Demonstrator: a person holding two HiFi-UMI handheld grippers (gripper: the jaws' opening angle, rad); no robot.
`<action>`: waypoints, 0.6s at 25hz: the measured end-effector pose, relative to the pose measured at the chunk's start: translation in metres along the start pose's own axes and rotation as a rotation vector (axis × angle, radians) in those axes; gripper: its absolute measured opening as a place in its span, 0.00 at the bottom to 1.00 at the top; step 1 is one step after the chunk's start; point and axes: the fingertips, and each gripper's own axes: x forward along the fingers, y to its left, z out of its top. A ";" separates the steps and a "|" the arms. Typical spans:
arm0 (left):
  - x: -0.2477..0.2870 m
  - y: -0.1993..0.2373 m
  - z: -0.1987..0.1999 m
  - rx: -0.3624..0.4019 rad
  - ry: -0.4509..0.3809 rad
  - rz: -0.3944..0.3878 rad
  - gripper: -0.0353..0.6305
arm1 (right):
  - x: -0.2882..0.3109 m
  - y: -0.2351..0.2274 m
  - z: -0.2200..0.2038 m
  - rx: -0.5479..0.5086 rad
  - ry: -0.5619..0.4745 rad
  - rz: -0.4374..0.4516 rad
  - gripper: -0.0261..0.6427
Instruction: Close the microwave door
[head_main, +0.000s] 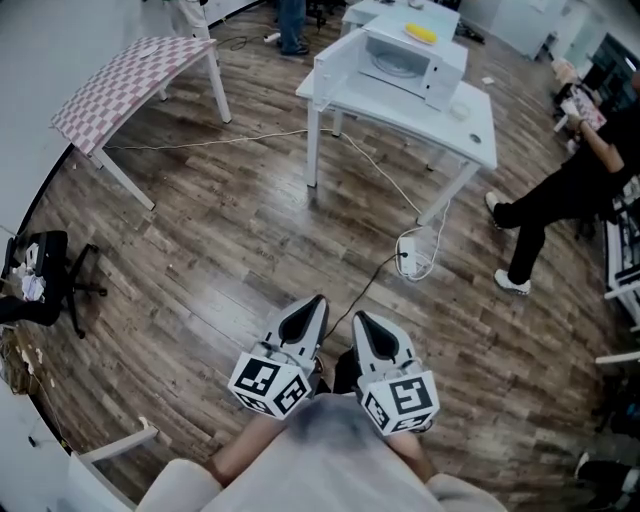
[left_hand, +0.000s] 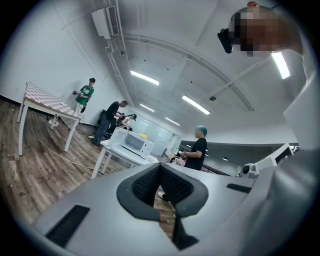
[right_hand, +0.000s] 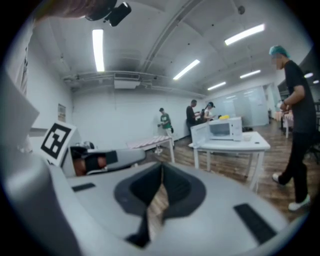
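Across wood-plank floor (head_main: 250, 250), a white table (head_main: 430, 125) bears the open-doored microwave (head_main: 442, 68)

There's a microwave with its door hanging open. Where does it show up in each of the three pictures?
Head view: microwave at the top, right of centre.
Left gripper view: microwave small, left of centre.
Right gripper view: microwave small, right of centre.
Shared landmark: the white table it stands on.

No legible text, only coded square markers (head_main: 262, 378) on left gripper (head_main: 317, 301), right gripper (head_main: 359, 318)
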 end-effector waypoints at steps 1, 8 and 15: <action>0.003 -0.001 -0.001 -0.004 0.006 -0.006 0.08 | 0.001 -0.002 0.000 0.003 0.003 0.003 0.08; 0.036 0.007 -0.003 -0.067 0.029 -0.008 0.08 | 0.022 -0.028 0.005 0.022 -0.005 0.023 0.07; 0.085 0.016 0.002 -0.113 0.043 -0.001 0.08 | 0.055 -0.066 0.015 0.062 0.000 0.057 0.07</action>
